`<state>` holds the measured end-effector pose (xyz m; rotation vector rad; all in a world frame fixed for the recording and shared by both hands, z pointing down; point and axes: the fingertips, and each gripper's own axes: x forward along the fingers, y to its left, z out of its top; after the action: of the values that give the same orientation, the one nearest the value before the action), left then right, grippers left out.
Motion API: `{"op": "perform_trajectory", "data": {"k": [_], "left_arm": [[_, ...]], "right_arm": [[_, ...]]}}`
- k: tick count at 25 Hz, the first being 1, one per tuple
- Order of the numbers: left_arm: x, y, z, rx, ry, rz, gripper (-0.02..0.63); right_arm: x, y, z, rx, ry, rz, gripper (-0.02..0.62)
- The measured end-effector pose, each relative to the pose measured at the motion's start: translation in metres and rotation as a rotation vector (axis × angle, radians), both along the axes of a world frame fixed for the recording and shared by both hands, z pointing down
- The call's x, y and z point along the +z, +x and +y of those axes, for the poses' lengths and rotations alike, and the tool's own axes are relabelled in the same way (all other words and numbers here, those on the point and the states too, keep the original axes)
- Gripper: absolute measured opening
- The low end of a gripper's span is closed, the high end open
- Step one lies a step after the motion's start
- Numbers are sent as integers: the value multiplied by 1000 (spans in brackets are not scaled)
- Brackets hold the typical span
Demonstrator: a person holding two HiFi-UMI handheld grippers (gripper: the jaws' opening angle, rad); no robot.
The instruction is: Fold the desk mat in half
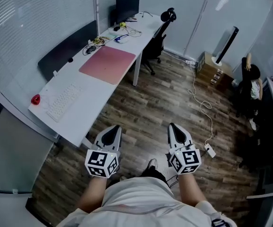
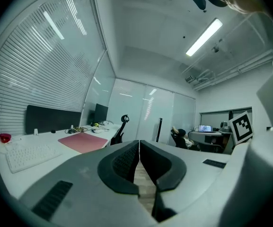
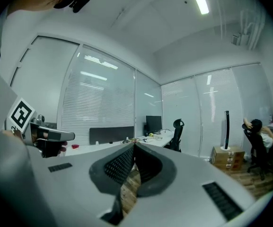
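Observation:
A pink desk mat [image 1: 108, 64] lies flat on the long white desk [image 1: 89, 98] at the upper left of the head view; it also shows as the pink desk mat [image 2: 83, 142] in the left gripper view. My left gripper [image 1: 114, 129] and right gripper [image 1: 173, 127] hover side by side over the wood floor, well short of the desk. Both are shut with nothing between the jaws. In the gripper views, the left gripper [image 2: 139, 143] and right gripper [image 3: 133, 145] have their tips together.
A white keyboard [image 1: 64, 100] and a red object [image 1: 35, 99] lie on the desk's near end. A monitor [image 1: 127, 6], cables and small items crowd the far end. A black office chair [image 1: 159, 37] stands by the desk. A person [image 1: 252, 83] sits at the right.

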<state>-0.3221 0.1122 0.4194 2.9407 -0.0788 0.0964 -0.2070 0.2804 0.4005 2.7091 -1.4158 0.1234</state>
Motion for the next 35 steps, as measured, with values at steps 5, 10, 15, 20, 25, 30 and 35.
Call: {"op": "perform_trajectory", "data": {"k": [5, 10, 15, 20, 25, 30, 35], "left_arm": [[11, 3, -3, -7, -20, -23, 15], [15, 26, -5, -8, -15, -39, 15], [17, 67, -11, -22, -17, -56, 15], [8, 124, -17, -38, 7, -61, 15], [-3, 187, -13, -54, 48, -72, 15], [-13, 253, 1, -56, 73, -71, 15], [-13, 307, 6, -87, 89, -78, 15]], "right_arm": [[4, 4, 0, 5, -10, 1, 52], [8, 35, 2, 15, -1, -20, 52], [7, 75, -10, -25, 9, -22, 51], [4, 136, -18, -43, 28, -34, 51], [4, 204, -17, -65, 54, -59, 51], [1, 274, -16, -106, 76, -62, 51], [7, 333, -11, -142, 72, -75, 51]]}}
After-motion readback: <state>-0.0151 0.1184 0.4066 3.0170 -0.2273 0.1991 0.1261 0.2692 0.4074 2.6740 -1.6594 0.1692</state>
